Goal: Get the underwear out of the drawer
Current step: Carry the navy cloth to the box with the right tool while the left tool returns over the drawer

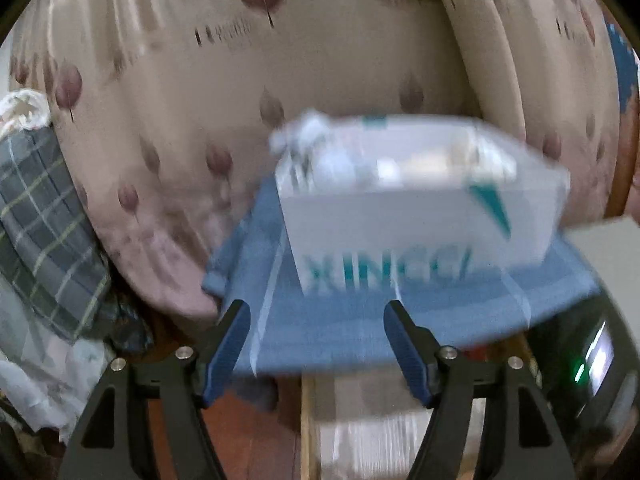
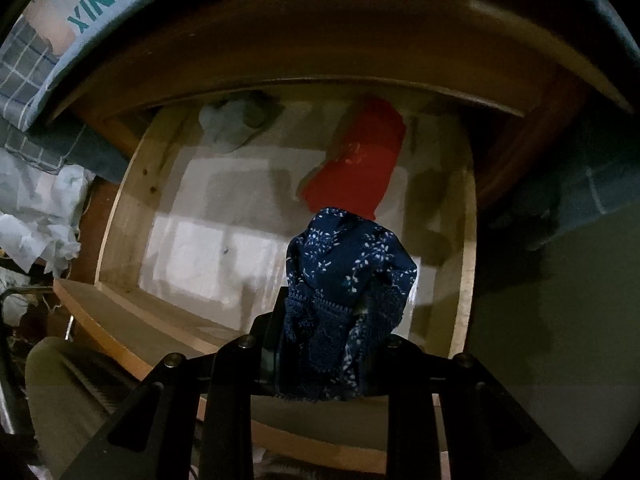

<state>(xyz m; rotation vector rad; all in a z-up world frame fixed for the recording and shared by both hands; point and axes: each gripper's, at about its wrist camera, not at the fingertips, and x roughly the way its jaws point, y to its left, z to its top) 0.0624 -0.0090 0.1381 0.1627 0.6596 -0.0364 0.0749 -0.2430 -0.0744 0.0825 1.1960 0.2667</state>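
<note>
In the right wrist view my right gripper (image 2: 324, 320) is shut on dark blue patterned underwear (image 2: 348, 276), which bunches up over the fingers and hides their tips. It is held above the open wooden drawer (image 2: 120, 204). A red folded garment (image 2: 360, 164) and a pale grey garment (image 2: 232, 124) lie at the drawer's back on a white liner. In the left wrist view my left gripper (image 1: 316, 316) is open and empty, its blue-padded fingers (image 1: 228, 352) over the front edge of a blue cloth (image 1: 340, 328).
A white box (image 1: 400, 216) with teal lettering stands on the blue cloth, blurred. A floral curtain (image 1: 200, 80) hangs behind it. Plaid fabric (image 1: 40, 220) lies at the left. A dark device with a green light (image 1: 592, 364) sits at the right.
</note>
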